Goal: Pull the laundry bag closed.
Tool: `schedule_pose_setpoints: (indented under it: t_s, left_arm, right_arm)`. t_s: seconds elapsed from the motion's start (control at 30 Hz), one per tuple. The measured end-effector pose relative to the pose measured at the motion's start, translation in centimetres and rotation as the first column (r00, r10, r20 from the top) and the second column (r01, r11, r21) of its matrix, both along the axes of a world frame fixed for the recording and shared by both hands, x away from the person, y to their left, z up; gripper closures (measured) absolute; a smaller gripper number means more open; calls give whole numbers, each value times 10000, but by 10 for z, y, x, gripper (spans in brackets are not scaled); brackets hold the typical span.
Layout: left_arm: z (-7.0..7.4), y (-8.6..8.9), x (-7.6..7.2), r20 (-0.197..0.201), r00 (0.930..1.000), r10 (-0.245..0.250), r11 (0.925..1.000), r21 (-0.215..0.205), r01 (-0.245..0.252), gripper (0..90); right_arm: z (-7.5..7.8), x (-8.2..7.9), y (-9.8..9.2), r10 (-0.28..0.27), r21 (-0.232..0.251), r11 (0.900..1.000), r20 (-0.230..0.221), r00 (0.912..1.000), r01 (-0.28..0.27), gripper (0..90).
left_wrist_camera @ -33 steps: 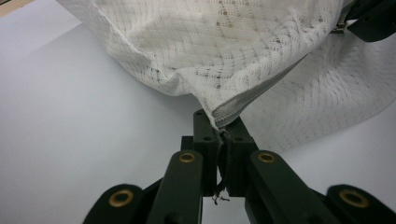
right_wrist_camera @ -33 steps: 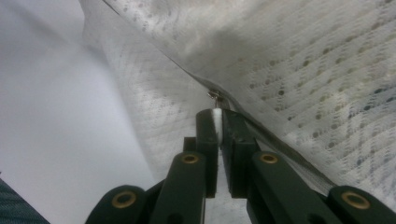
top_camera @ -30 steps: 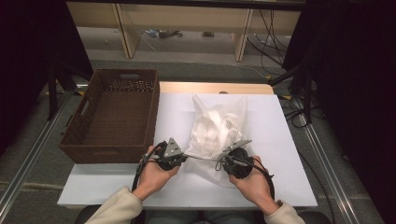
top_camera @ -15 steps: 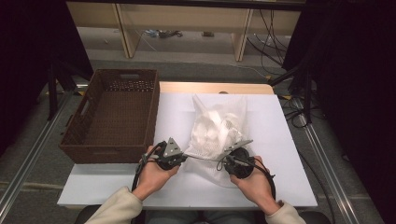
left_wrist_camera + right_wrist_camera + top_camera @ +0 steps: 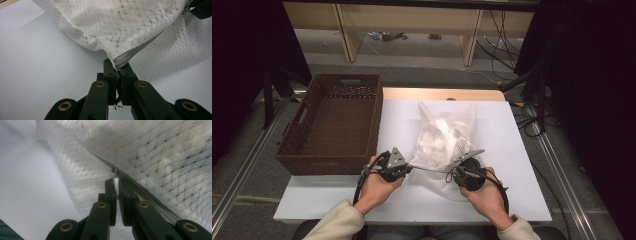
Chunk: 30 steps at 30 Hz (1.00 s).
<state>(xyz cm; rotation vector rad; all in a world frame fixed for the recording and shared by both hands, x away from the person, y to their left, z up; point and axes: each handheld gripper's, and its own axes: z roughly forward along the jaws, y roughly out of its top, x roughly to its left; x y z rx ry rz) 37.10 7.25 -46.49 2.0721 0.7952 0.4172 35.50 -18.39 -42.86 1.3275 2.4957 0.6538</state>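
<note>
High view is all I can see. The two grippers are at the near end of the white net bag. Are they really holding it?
Observer: Yes. The left gripper is shut on the corner of the net bag, right at the end of its zipper seam.
Operator: And the other one?
Observer: The right gripper is shut on a small white tab beside the zipper's little metal slider.
Operator: Is the bag lying flat there?
Observer: Not all of it. In the left gripper view the pinched corner is raised off the white table, with a shadow under it, and the seam runs taut toward the other gripper.
</note>
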Motion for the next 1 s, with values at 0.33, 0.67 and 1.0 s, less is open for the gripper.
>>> schedule_pose_setpoints:
  t_s: [0.33,0.67,1.0]
  left_arm:
    - [0,0,0,-1,10000,10,10000,9,-10,854]
    - [1,1,0,-33,10000,-72,9999,82,72,854]
    - [-1,0,0,-2,10000,61,9998,-208,-61,854]
  right_arm:
    - [1,0,-4,61,-50,10000,39,10000,-61,870]
    - [-1,1,-7,-105,-58,9999,30,9999,105,870]
    - [-2,-1,-12,-204,6,9998,-86,9998,204,870]
